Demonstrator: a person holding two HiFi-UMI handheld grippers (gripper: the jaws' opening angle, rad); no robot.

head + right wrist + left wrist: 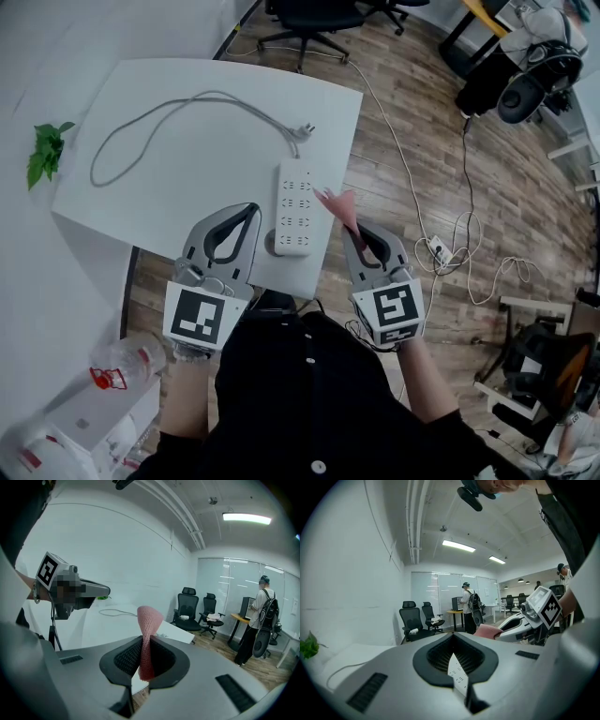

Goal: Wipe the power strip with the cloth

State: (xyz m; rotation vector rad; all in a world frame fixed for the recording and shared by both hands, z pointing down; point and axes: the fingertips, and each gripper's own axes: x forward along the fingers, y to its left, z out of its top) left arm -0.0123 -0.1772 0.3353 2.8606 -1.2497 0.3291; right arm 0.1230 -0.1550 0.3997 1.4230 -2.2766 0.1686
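Cloth [150, 618] clamped in right gripper [144, 639], power strip [293, 206] nearby

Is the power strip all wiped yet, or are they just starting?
Just starting. Done: the right gripper pinches the pink cloth. In hand: the cloth is held beside the right edge of the power strip. Left: all the wiping; the left gripper is shut and empty.

Your head view: soft, even overhead light; white desk [187, 178] bright, no hard glare; shadows faint; lower edge of frame dim. Your two gripper views: heavy fisheye, corners black, straight lines bowed toward edges. Ceiling light strips [458, 546] upper centre, slightly blown out.
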